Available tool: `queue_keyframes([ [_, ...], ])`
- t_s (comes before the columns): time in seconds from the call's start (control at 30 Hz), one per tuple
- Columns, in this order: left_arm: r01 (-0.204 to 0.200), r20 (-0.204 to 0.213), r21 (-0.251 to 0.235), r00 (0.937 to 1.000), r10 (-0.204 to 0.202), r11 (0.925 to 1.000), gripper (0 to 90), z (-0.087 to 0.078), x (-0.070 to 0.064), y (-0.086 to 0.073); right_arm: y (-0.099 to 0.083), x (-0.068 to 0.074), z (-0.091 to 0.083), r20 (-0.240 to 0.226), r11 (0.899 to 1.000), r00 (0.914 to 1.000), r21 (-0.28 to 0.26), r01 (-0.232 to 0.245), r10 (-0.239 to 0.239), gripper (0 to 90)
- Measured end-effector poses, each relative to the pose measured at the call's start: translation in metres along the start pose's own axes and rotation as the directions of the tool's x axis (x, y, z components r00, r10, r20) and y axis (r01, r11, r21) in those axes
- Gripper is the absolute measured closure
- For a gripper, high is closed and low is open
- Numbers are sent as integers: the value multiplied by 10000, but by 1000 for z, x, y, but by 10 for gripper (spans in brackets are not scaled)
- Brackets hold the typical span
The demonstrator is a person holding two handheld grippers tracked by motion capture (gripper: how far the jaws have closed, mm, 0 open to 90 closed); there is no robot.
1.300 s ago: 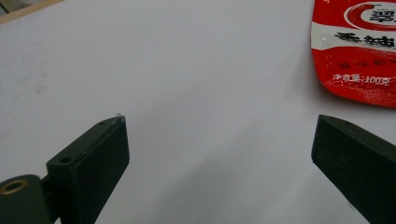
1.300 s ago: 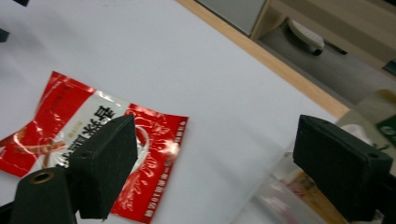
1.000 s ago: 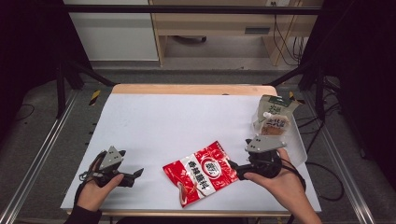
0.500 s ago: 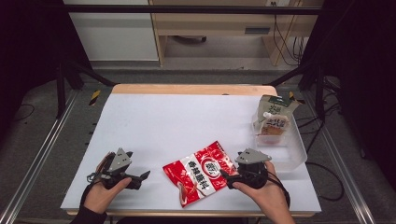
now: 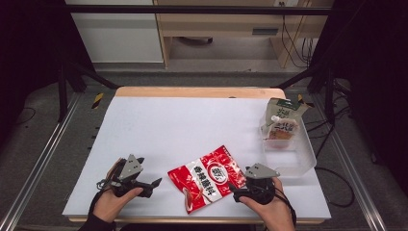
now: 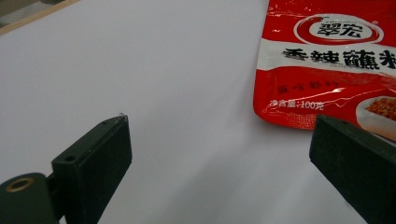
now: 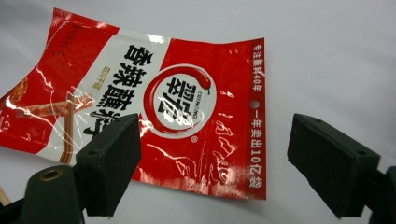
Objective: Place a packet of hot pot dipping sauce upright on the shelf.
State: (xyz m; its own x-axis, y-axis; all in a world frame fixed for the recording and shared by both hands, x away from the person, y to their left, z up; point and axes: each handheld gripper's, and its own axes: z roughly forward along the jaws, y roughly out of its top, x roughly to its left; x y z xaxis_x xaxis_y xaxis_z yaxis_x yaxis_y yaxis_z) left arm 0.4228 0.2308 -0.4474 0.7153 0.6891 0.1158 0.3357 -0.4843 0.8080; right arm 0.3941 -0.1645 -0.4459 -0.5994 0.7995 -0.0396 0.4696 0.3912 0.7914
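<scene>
From the high view, a red packet lies flat on the white table, near the front edge and between the two hands. The left gripper sits to the packet's left, held low in the left hand, its tips aimed at the packet but apart from it. On the other side, the right gripper is in the right hand, its tips right at the packet's near right edge; whether they touch cannot be told from here. Farther right, a clear tub stands at the table's edge with a pouch upright in its far end. Over to the left gripper view: the left gripper has its jaws spread wide, nothing between them but bare table, and the packet lies ahead and to the right, one corner just beyond the right jaw. Now the right gripper view: the right gripper is wide open too, and the packet lies just ahead, its near edge in the gap between the jaws, ungripped.
</scene>
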Motion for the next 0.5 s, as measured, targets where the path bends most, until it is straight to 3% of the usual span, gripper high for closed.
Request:
queue_keyframes([
  [0.27,-94,10,-234,10000,95,9997,110,1,-8,6,-11,-4,-1,95,9994,9995,132,-317,316,180],
  [0.5,-498,275,-294,9983,507,9983,253,13,-25,14,-17,-6,7,-127,9958,9968,480,-783,790,174],
])
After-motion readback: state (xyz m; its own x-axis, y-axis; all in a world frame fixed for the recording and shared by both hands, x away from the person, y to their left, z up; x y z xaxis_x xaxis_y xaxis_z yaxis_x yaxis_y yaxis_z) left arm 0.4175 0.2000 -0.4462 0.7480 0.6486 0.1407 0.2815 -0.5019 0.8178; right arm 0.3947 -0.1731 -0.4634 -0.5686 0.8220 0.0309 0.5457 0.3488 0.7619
